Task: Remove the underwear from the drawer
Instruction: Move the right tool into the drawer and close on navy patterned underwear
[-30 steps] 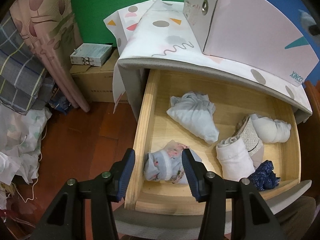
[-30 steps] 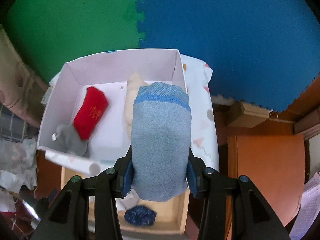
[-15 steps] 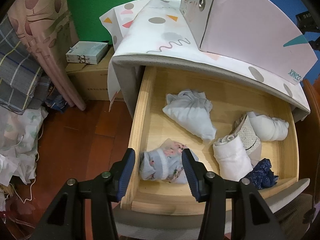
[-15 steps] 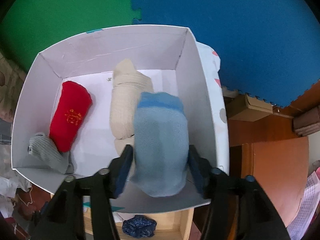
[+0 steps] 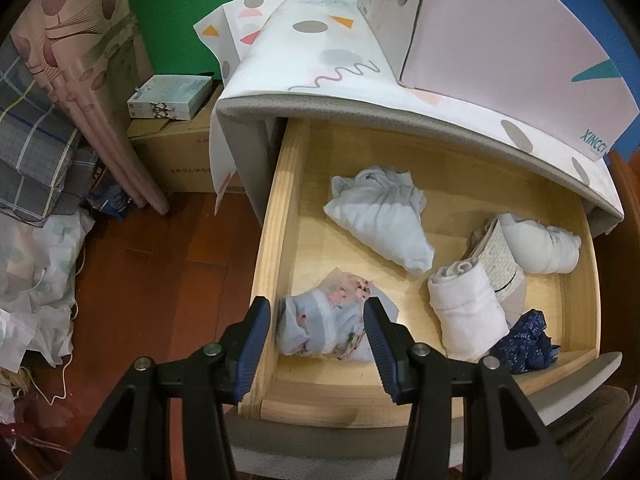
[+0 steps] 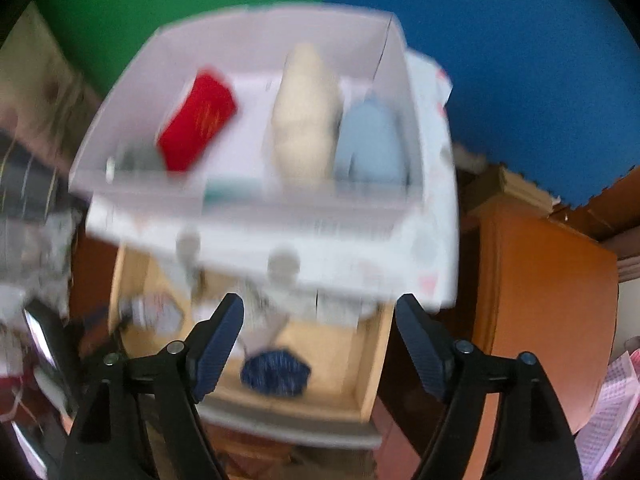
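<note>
Left tongs (image 5: 316, 322) straddling floral underwear (image 5: 334, 322), right tongs (image 6: 320, 332) wide, empty

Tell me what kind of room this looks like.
Probably a bedroom or dressing corner at home: an open wooden drawer holds folded underwear, a curtain hangs by piled fabric, and the floor is wood.

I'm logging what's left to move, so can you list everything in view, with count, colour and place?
Drawer: 1, pale wood, pulled open.
Underwear in drawer: 6; floral light blue, pale blue, three white, navy.
White box: 1, on the cabinet top.
Underwear in box: 4; red, cream, light blue, grey.
Patterned cloth: 1, white, over cabinet.
Left gripper: jaws open around floral pair.
Right gripper: jaws open, empty.
</note>
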